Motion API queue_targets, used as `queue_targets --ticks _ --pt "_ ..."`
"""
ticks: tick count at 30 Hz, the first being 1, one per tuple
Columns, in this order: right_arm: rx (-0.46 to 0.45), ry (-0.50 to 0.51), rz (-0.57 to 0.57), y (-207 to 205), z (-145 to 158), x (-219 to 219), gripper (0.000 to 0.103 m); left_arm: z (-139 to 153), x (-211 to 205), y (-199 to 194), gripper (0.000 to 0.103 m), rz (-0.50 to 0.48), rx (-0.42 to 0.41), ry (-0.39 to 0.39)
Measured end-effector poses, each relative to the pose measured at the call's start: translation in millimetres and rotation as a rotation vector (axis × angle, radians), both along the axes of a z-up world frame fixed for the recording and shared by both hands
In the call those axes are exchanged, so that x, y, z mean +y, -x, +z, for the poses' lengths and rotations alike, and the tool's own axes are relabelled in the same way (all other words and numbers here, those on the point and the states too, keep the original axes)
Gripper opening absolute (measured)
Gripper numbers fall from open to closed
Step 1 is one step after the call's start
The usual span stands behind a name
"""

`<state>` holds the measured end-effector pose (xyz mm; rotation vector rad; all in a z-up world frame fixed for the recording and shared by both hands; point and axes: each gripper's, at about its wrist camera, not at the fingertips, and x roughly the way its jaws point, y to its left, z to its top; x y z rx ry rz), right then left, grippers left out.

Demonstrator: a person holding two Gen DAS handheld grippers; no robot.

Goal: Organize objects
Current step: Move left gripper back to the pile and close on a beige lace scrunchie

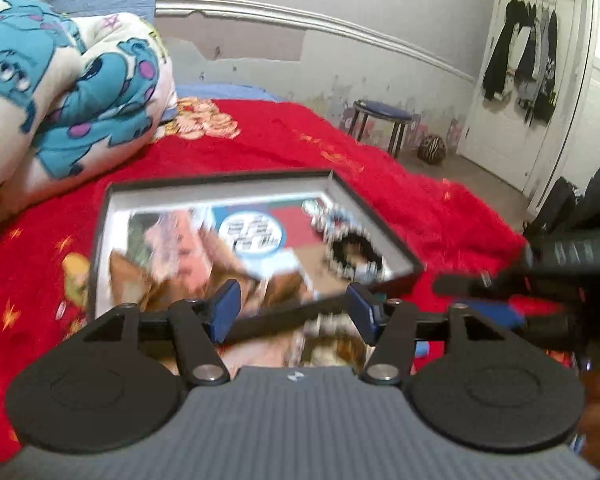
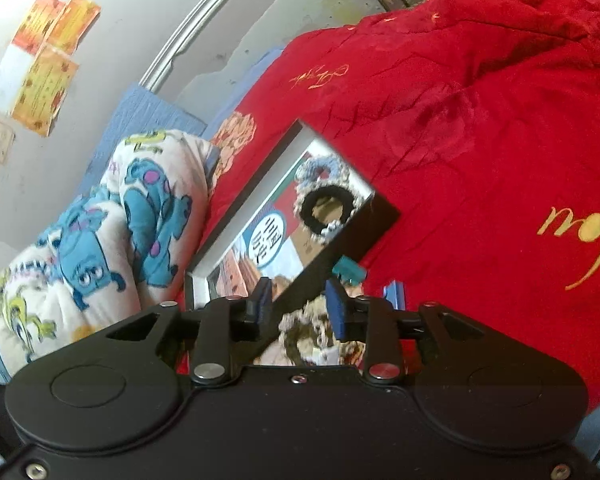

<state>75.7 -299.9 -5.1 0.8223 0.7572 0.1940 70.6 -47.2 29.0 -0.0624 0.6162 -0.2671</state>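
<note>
A shallow black box (image 1: 380, 216) with white inner walls lies on the red blanket (image 1: 420, 208). It holds printed cards (image 1: 252, 232) and crocheted hair ties (image 1: 352, 248), one of them black-centred (image 2: 326, 208). My left gripper (image 1: 295, 308) stands open, its blue pads wide apart astride the box's near wall without touching it. My right gripper (image 2: 300, 308) is open too; the box's black wall (image 2: 340, 248) runs between its pads, close to the left one. It enters the left wrist view from the right (image 1: 472, 300). Another crocheted ring (image 2: 308, 332) shows just below the wall.
A bundled white and blue cartoon blanket (image 1: 60, 92) lies at the left, against the wall. Beyond the bed stand a round stool (image 1: 380, 120), a striped ball (image 1: 432, 150) and a white door hung with clothes (image 1: 520, 64). Papers (image 2: 48, 60) hang on the wall.
</note>
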Motion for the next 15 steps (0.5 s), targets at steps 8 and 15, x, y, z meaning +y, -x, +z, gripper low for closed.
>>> queue_targets --ticks 8,15 --pt "0.043 0.066 0.023 -3.8 -4.4 11.6 0.04 -38.9 -31.2 5.2 0.072 -0.058 0.128 -0.055" --pt "0.078 0.05 0.057 -13.2 -13.5 13.2 0.04 -58.8 -48.5 0.7 0.058 -0.024 0.159 -0.151"
